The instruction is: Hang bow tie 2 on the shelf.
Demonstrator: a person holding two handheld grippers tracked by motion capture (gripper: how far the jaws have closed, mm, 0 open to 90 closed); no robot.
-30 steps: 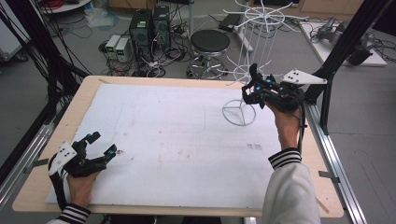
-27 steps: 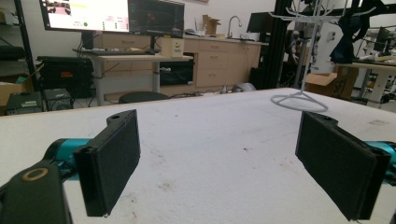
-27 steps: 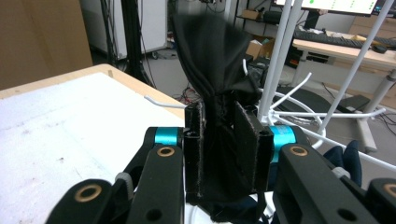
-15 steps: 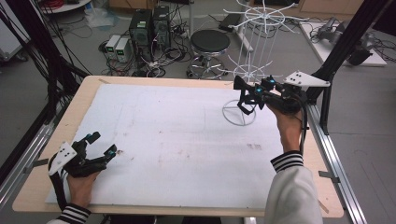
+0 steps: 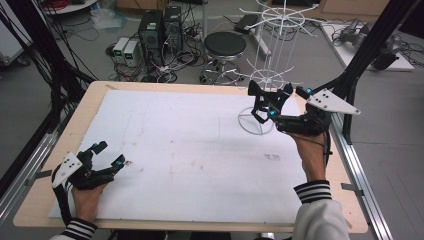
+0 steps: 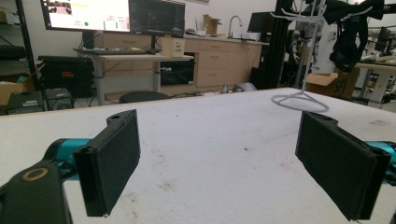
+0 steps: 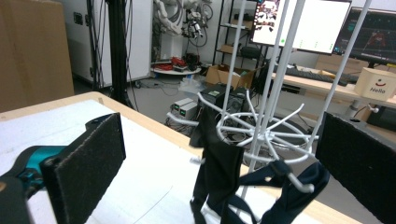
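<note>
A white wire rack (image 5: 278,45) stands on its ring base (image 5: 246,126) at the table's back right. A black garment (image 7: 219,172) hangs from its hooks, seen far off as the garment (image 6: 348,39) in the left gripper view. My right gripper (image 5: 270,91) is at the rack, its jaws just opened wide. In the right gripper view the rack (image 7: 266,135) and garment sit between the pads (image 7: 93,158) without touching them. My left gripper (image 5: 111,152) rests open at the front left, nothing between its pads (image 6: 112,158).
A white board (image 5: 190,150) covers most of the wooden table (image 5: 90,100). Behind the table stand a black stool (image 5: 225,45) and computer cases (image 5: 160,25) with cables. Black frame posts rise at the left and at the right (image 5: 365,55).
The right gripper's jaws went from shut to wide open beside the rack, and that hand shifted slightly towards me. The left gripper stayed where it was.
</note>
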